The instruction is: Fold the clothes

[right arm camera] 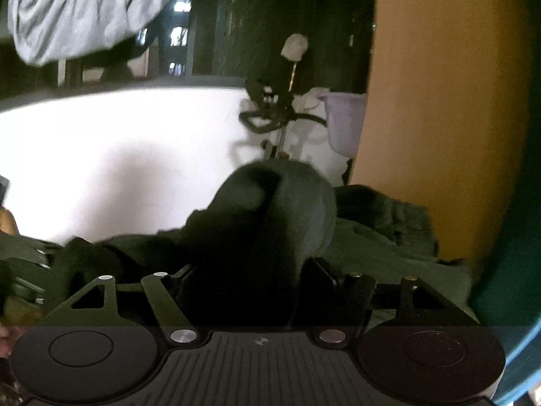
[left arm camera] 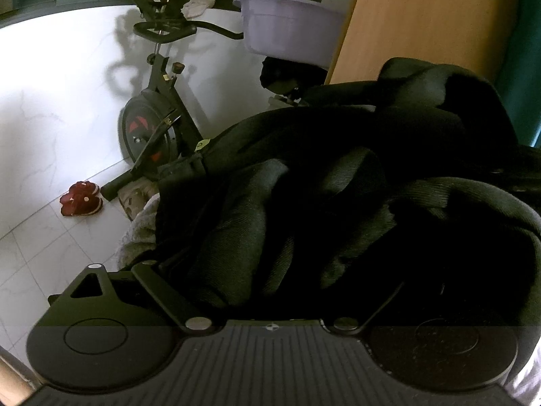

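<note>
Left wrist view, nearest first: your left gripper (left arm camera: 270,291) is buried in a heap of dark garment (left arm camera: 338,203). The cloth fills the space between the fingers and hides the right finger entirely; the jaws look spread, with fabric bunched in the gap, but you cannot tell whether they grip it. Thick ribbed folds rise just ahead of the gripper and pile higher toward the far right.

At the left edge of the pile a grey fleecy cloth (left arm camera: 142,230) pokes out from under the dark garment. What carries the pile is hidden by the fabric.

Beyond, on the white tiled floor (left arm camera: 40,253), a pair of red slippers (left arm camera: 81,199) lies near the base of an exercise bike (left arm camera: 159,128). A lavender plastic basin (left arm camera: 287,23) sits behind the bike, beside an orange wooden panel (left arm camera: 422,27).

Right wrist view, blurred: your right gripper (right arm camera: 250,291) has its jaws pinching a dark fold of the same garment (right arm camera: 280,209), which bulges up as a rounded hump straight ahead of the fingers. More dark cloth spreads to the left and right of the gripper.

Farther off, the bike, basin and orange panel show again. A pale grey ruffled fabric (right arm camera: 84,10) hangs in the upper left.
</note>
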Tool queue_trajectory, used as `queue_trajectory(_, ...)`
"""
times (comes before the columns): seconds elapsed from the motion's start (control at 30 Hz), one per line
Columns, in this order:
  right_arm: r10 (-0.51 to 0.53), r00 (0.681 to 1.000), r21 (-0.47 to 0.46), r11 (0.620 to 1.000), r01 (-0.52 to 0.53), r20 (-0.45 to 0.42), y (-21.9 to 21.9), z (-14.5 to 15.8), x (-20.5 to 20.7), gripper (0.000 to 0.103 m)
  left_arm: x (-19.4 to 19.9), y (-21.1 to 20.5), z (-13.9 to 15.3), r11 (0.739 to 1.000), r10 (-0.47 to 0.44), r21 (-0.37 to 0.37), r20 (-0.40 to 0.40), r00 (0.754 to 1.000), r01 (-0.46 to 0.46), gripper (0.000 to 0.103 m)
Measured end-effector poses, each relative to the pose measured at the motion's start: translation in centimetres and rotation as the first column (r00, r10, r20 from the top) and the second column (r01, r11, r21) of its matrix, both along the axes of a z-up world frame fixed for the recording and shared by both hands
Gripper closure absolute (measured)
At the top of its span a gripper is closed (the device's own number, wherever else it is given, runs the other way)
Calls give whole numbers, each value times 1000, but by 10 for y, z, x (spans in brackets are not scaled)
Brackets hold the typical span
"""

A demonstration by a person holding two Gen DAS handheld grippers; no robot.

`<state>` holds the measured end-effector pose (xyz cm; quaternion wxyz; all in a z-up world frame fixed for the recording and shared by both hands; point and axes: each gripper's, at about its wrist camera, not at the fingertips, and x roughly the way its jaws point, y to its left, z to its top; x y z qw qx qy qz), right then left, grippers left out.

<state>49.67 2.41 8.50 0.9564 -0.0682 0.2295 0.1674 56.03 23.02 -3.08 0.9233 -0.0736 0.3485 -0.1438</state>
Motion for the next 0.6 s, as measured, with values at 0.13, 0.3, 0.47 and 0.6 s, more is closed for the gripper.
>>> queue_trajectory(0.13,-73,997,134,989,69,24,-36,19,-16,29,0,0,0,1000,0,-4,-3,1000,0,8)
queue_trajectory(0.3,-226,974,333,918,218,-15,-94,22,-9,26,2,0,-1,1000,7,-7,-7,1000,-7,7)
queue_trajectory(0.47,-372,921,422,820,385,-117,-134,-11,18,26,1,1,-1,1000,9,-12,-13,1000,-10,7)
queue_trajectory(0.6,-369,909,463,782,417,-196,-145,-35,44,26,0,3,0,1000,9,-15,-17,1000,-9,7)
